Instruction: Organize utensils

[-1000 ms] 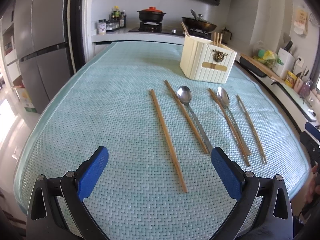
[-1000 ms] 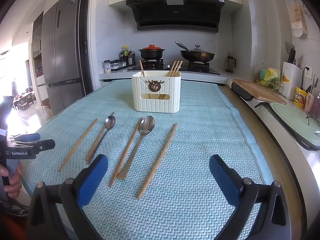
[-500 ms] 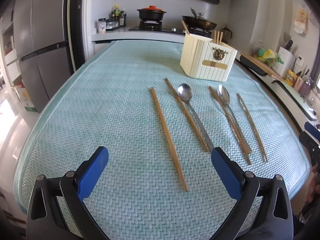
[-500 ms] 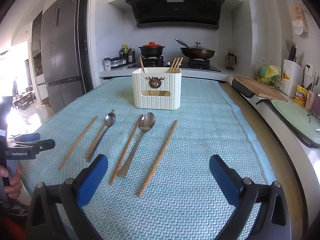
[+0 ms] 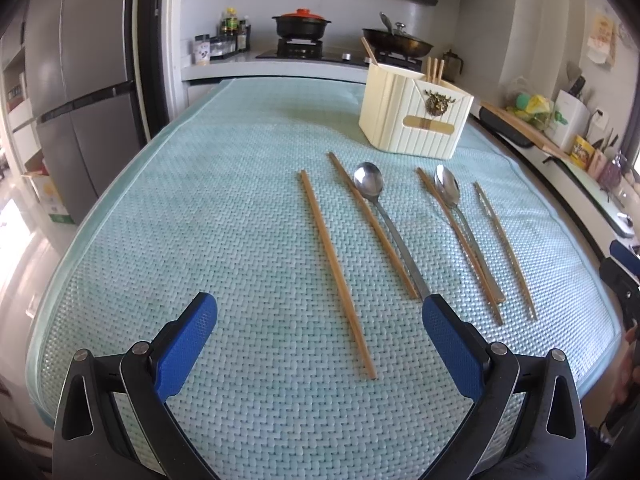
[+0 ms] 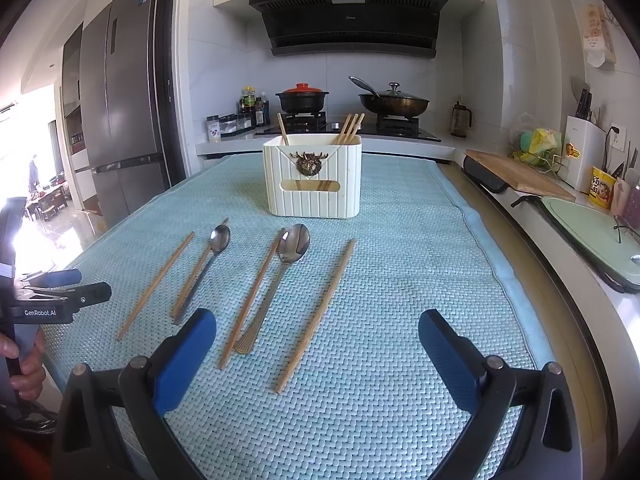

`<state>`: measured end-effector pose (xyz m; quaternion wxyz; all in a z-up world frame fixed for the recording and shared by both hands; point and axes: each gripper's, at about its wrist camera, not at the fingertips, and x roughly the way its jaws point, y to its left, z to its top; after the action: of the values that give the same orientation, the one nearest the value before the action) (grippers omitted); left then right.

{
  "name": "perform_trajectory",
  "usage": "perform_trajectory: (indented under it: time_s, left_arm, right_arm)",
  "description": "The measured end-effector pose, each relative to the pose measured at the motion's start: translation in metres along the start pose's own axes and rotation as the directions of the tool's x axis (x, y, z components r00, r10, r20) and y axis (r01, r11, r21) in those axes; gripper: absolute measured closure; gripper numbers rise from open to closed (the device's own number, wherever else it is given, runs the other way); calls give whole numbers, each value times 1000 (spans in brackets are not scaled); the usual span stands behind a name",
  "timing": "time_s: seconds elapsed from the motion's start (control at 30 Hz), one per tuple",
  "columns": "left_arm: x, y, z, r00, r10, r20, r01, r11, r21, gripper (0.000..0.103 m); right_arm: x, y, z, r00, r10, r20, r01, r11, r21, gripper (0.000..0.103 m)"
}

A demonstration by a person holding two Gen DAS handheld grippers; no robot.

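- The woven table mat [image 6: 400, 280] was pale teal with a herringbone pattern.
- The ribbed utensil box [image 6: 313, 184] was cream.
- The gripper pads [image 5: 188, 344] were blue.

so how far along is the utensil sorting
Barely started. Done: a few chopsticks already stand in the cream holder. In hand: nothing; the left claw and right claw are both open and empty. Left: four chopsticks and two spoons lie on the mat.
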<state>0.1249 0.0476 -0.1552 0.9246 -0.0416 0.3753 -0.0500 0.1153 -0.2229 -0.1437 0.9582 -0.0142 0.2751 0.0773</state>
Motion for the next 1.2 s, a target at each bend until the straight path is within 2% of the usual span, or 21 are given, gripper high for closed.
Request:
perform_trajectory:
  time_s: [0.43, 0.67, 0.93, 1.2]
  left_arm:
    - [-1, 4, -4, 1000, 2, 2, -2, 1000, -16, 1]
    - [9, 7, -4, 999, 5, -39, -6, 1000, -26, 1]
    - [15, 12, 13, 998, 40, -50, -41, 999, -11, 1]
    - [31, 19, 28, 995, 53, -83, -54, 999, -10, 1]
  right_arm:
    - [1, -3, 1, 1000, 1, -7, 0, 1000, 24, 0]
    - [5, -13, -1, 999, -25, -31, 26, 998, 54, 0]
    - [15, -24, -3, 995, -61, -79, 67, 994, 83, 0]
    - [26, -25, 0, 992, -34, -123, 42, 997, 59, 0]
